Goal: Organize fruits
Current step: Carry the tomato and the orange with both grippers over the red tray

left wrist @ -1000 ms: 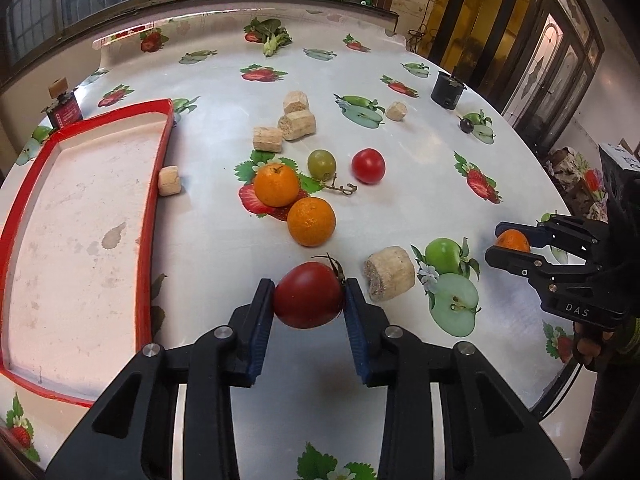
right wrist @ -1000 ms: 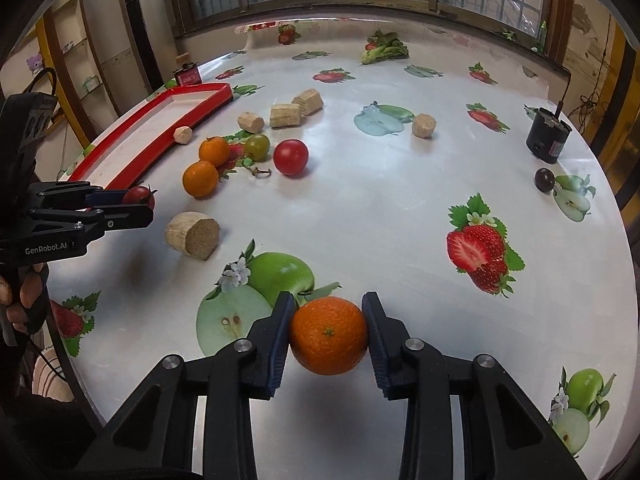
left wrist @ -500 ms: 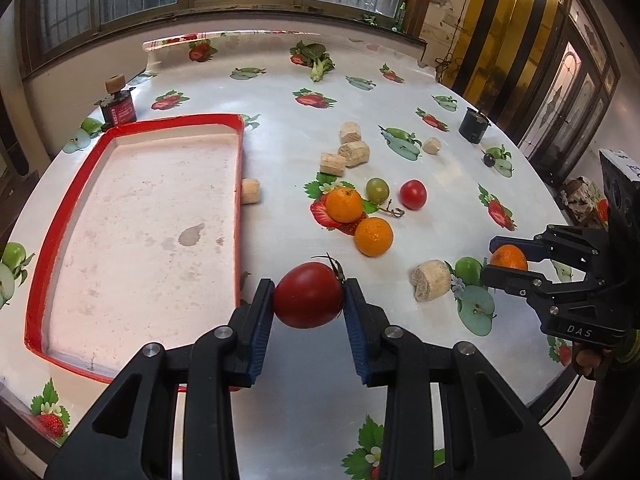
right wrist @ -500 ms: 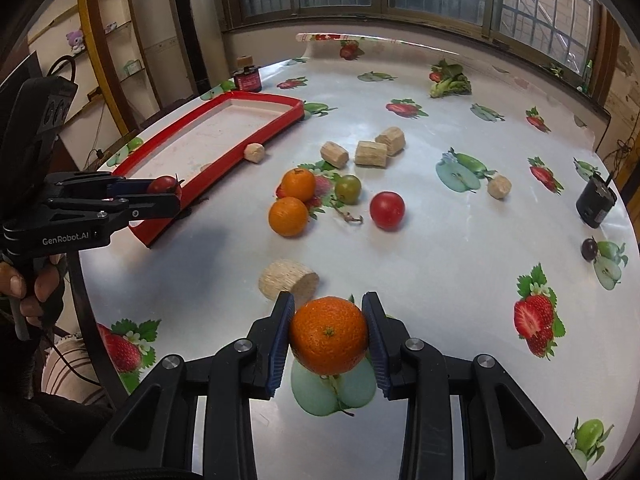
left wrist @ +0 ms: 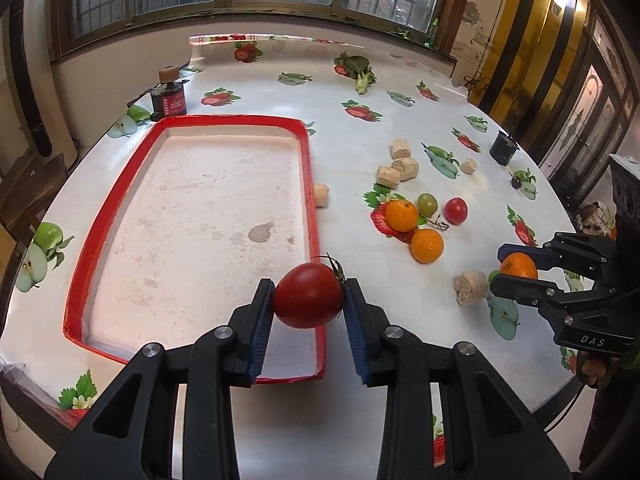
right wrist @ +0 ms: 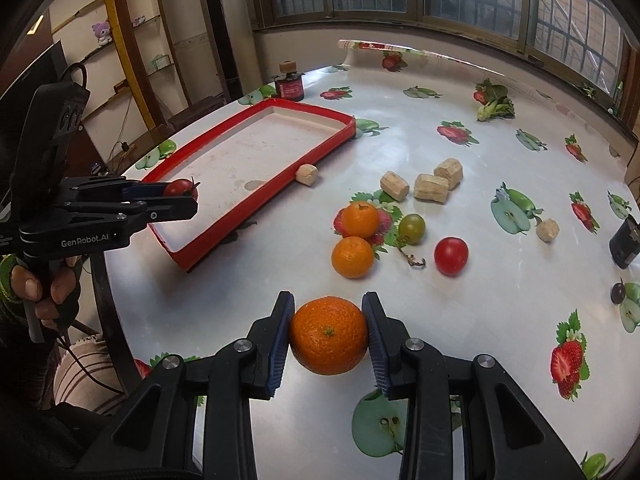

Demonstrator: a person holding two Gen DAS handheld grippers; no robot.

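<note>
My left gripper (left wrist: 309,304) is shut on a dark red tomato (left wrist: 308,295), held above the near right corner of the red-rimmed tray (left wrist: 310,184). From the right wrist view the same left gripper (right wrist: 188,198) hangs over the tray (right wrist: 256,196) with the tomato (right wrist: 180,187). My right gripper (right wrist: 328,338) is shut on an orange (right wrist: 329,335) above the table. Two more oranges (right wrist: 353,257), a green tomato (right wrist: 412,227) and a red tomato (right wrist: 451,255) lie on the cloth. In the left wrist view the right gripper (left wrist: 505,266) shows at the right with its orange (left wrist: 519,266).
Several cork-like cylinders (right wrist: 430,187) lie scattered beyond the fruit, one (right wrist: 307,174) against the tray's side. A red jar (right wrist: 289,86) stands behind the tray, a black cup (left wrist: 503,147) and a dark plum (right wrist: 618,292) at the right. A leafy vegetable (right wrist: 494,106) lies far back.
Both grippers have swung left with their fruit. The tomato, earlier over bare cloth, now hangs over the tray's corner; the orange has left the printed apple behind.
</note>
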